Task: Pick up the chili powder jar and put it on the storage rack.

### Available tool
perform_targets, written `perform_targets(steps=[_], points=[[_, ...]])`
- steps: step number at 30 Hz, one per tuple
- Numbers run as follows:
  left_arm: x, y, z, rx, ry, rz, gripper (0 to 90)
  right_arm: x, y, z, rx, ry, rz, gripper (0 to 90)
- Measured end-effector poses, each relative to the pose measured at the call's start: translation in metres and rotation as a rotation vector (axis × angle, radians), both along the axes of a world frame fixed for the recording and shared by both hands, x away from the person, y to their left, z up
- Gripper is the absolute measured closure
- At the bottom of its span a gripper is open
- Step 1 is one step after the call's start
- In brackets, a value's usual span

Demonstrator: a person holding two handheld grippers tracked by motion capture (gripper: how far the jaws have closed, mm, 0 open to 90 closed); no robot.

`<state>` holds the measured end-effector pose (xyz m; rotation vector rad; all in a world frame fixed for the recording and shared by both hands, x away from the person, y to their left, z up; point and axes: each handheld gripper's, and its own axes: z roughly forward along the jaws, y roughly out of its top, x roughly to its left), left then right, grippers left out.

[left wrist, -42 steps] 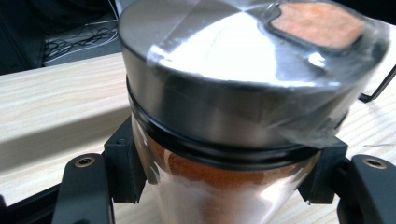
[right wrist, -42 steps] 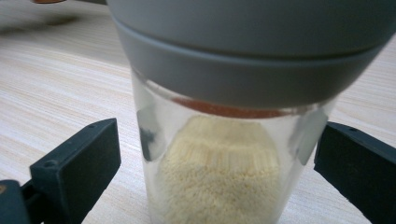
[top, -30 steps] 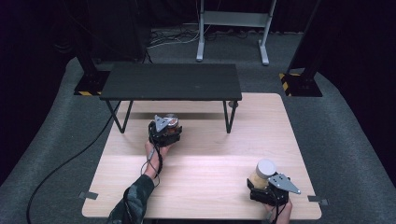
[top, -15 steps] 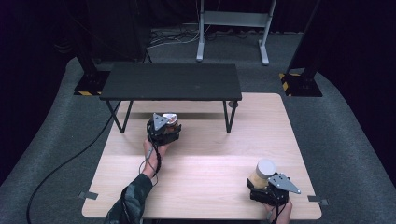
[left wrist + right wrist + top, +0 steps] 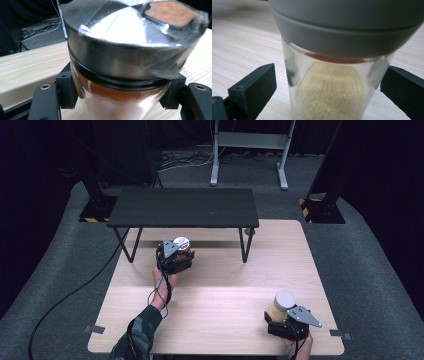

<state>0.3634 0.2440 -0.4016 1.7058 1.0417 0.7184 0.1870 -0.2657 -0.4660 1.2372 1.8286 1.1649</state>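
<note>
Dark carpet surrounds the wooden table point(image 5: 220, 305), with a low black shelf point(image 5: 182, 207) at its far edge. In the high view, your left gripper point(image 5: 176, 256) sits just in front of the shelf, clamped on a jar of orange spice point(image 5: 181, 244) that stands upright. The shelf top lies directly beyond and above it. Your right gripper point(image 5: 287, 320) is at the near right corner, around a grey-capped jar point(image 5: 283, 301), well apart from the shelf.

In the left gripper view, both pads point(image 5: 67, 88) press the glass below the steel lid point(image 5: 120, 47).

In the right gripper view, the jar of pale grains point(image 5: 332, 87) stands between the jaws, with a gap at each side, so this gripper is open.
</note>
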Motion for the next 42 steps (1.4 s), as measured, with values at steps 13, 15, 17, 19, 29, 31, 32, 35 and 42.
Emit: perform_targets(steps=[13,15,17,19,29,31,32,35,42], points=[[-0.007,0.003,0.013,0.001,-0.027,-0.012,31.2,0.0,0.0,0.0,0.0,0.002,-0.002,0.0],[-0.007,0.003,0.014,-0.004,-0.028,-0.011,31.2,0.0,0.0,0.0,0.0,0.001,-0.003,0.0],[-0.007,0.003,0.015,-0.002,-0.03,-0.013,31.2,0.0,0.0,0.0,-0.001,0.001,-0.002,0.0],[-0.007,0.003,0.017,-0.002,-0.031,-0.017,31.2,0.0,0.0,0.0,-0.001,0.001,-0.002,0.0],[-0.006,0.003,0.024,-0.004,-0.037,-0.026,31.2,0.0,0.001,0.0,-0.003,0.002,-0.003,0.0],[-0.006,0.003,0.026,-0.003,-0.039,-0.027,31.2,0.0,0.001,0.0,-0.002,0.002,-0.003,0.0],[-0.006,0.003,0.026,-0.003,-0.04,-0.028,31.2,0.0,0.001,0.0,-0.003,0.002,-0.003,0.0],[-0.006,0.003,0.028,-0.002,-0.04,-0.03,31.2,0.001,0.001,0.001,-0.003,0.005,-0.002,0.0],[-0.004,0.002,0.031,0.0,-0.039,-0.033,31.2,0.0,0.001,0.001,-0.003,0.005,-0.002,0.0]])
